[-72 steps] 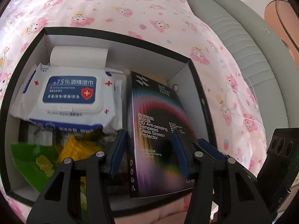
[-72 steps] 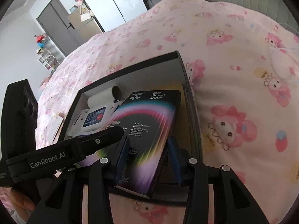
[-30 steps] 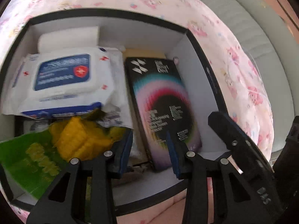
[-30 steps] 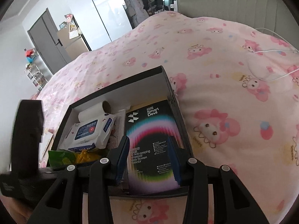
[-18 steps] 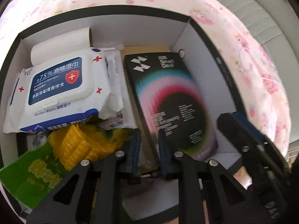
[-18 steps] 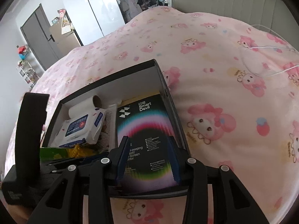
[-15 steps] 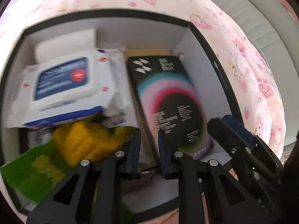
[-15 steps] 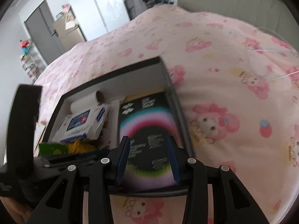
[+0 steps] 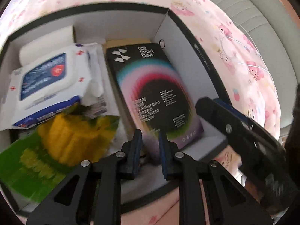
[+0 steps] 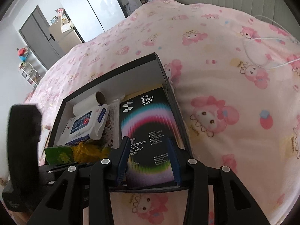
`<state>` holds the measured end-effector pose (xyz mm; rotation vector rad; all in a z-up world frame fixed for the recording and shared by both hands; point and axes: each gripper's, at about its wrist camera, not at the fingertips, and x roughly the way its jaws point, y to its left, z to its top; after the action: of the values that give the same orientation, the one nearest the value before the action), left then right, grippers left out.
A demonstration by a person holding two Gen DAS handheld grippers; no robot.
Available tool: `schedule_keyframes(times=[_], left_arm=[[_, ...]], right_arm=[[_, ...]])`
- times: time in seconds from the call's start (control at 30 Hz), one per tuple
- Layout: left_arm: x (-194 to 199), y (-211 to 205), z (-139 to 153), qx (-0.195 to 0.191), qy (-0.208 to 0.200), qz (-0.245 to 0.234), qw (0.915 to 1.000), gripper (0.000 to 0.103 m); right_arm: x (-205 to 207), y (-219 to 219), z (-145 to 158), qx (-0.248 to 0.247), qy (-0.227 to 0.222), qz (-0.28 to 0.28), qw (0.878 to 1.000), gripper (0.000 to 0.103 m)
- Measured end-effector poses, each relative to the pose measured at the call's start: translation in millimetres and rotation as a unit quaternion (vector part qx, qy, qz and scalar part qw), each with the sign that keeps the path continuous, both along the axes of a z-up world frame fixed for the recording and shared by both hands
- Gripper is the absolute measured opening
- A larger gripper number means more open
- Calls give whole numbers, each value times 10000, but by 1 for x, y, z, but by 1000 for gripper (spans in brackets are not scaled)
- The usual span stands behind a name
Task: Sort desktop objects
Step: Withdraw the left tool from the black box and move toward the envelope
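Screen protector box (image 9: 153, 95), black with a rainbow ring and "Smart Devil" on its lid, lies flat along the right wall of the open black storage box (image 9: 180, 24) in my left wrist view, its far end toward the back wall. To its left a white pack of alcohol wipes (image 9: 48, 84) lies tilted over a white paper roll (image 9: 46, 45) in the back left corner, and a green and yellow snack bag (image 9: 61, 146) fills the front left corner. My left claw (image 9: 149, 144) hangs over the front edge of the storage box with only a narrow gap between its blue pads, nothing in it, and whether it touches the near left corner of the screen protector box I cannot tell. My right claw's black fingers (image 9: 234, 131) reach in from the right, above the front right corner. This view is blurred. From my right wrist, the storage box (image 10: 165, 69) sits on the bed's pink cartoon-print cover (image 10: 225, 97), and the screen protector box (image 10: 148, 125) again lies against its right wall. My right claw (image 10: 149, 157) is released, spread wide over the near end of that box, one blue pad at each long side, gripping nothing. The wipes (image 10: 84, 125), the roll (image 10: 88, 103) and the snack bag (image 10: 75, 153) fill the left half. My left claw's black body (image 10: 24, 150) stands at the left edge. A thin white cable (image 10: 262, 56) loops on the cover, far right.
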<state>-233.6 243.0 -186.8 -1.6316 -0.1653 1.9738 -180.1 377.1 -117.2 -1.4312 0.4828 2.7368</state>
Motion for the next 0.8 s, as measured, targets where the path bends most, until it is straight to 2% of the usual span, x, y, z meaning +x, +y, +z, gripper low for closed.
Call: schedule_keyframes(times=[0.13,0.23,0.4,0.5,0.6,0.67,0.8], left_arm=[[-7,-1,-6,72,5,114,9999,16],[-11,-2,-8,112,58,201,9997,8],[-10,-10,-4,249,89,341,9991,7],[7,-18,12,120,452,401,9981,7],[25,-28,35,68,900,504,9946,12],[32,-39,41,19,1186,570,9913,24],[51,-51,82,-309,1730,593,9827,25]], right_arm=[[-2,5,-3,-91,19,-159,9998,36],[-2,6,-3,-144,45,-229,9996,36],[1,-2,0,108,108,-157,9998,36],[5,-4,2,112,121,-135,9998,37],[14,-9,10,100,218,-99,9997,37],[20,-15,16,80,285,-43,9996,37],[36,-35,28,-98,368,171,9991,41]])
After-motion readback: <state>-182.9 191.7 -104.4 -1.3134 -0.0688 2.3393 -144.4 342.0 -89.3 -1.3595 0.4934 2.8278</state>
